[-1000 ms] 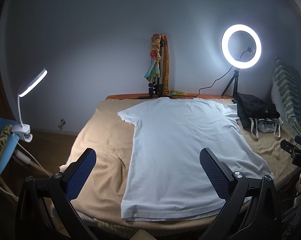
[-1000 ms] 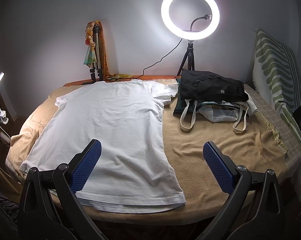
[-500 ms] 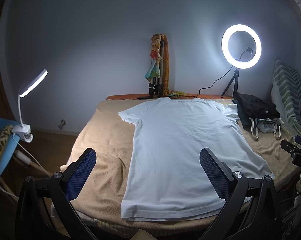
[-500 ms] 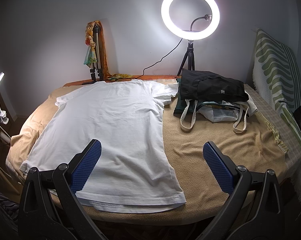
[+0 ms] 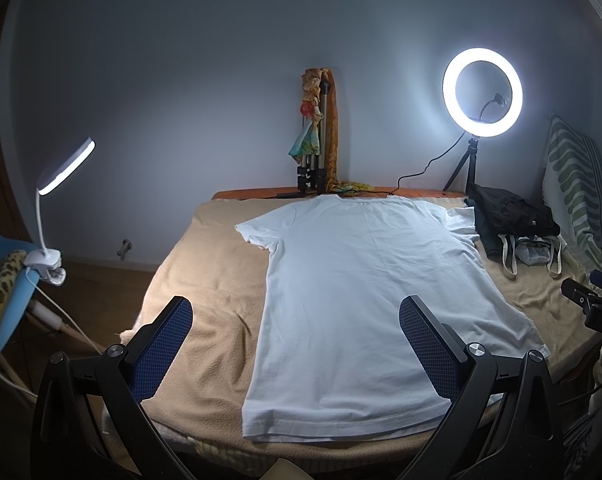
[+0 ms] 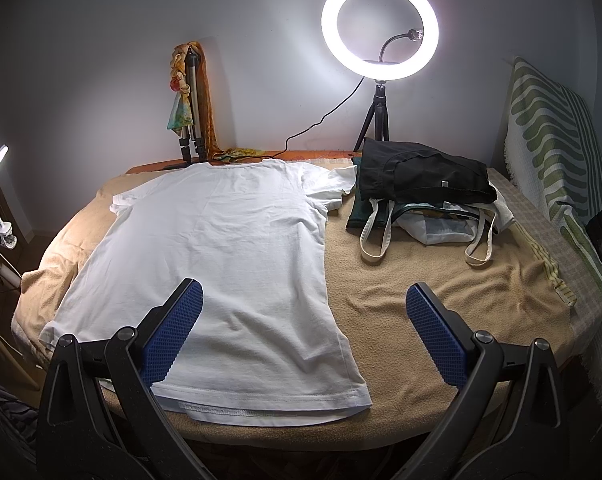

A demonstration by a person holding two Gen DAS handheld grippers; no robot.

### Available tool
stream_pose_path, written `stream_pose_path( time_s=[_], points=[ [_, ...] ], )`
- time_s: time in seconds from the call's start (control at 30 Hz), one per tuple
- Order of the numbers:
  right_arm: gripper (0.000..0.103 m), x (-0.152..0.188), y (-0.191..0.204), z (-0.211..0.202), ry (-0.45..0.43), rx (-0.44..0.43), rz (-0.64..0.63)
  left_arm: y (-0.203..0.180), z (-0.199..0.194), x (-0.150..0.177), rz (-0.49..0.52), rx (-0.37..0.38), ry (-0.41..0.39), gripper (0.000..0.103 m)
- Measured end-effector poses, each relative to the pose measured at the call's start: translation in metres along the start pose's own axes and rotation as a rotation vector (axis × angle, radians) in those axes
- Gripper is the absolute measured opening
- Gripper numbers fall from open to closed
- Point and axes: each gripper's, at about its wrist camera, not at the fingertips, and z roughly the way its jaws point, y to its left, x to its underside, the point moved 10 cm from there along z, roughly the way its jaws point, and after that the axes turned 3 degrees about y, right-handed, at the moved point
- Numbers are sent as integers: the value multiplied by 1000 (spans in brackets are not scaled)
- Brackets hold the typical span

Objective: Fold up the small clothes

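A white T-shirt (image 5: 361, 292) lies flat on a tan towel-covered table (image 5: 213, 280), collar at the far edge and hem at the near edge. It also shows in the right wrist view (image 6: 229, 248). My left gripper (image 5: 295, 344) is open and empty, held above the near edge over the shirt's lower left part. My right gripper (image 6: 303, 332) is open and empty, held above the shirt's lower right corner. Neither gripper touches the cloth.
A pile of dark clothes (image 6: 421, 176) on a white tote bag (image 6: 433, 228) lies at the far right. A lit ring light (image 6: 379, 28) and a tripod with scarves (image 6: 189, 96) stand at the back. A clip lamp (image 5: 57, 172) is at the left.
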Motion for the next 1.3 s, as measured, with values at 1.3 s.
stream_pose_path(
  time_s=[1.3],
  points=[
    [103, -53, 55, 24, -8, -195, 10, 53, 21, 62, -179, 12, 113, 101]
  ],
)
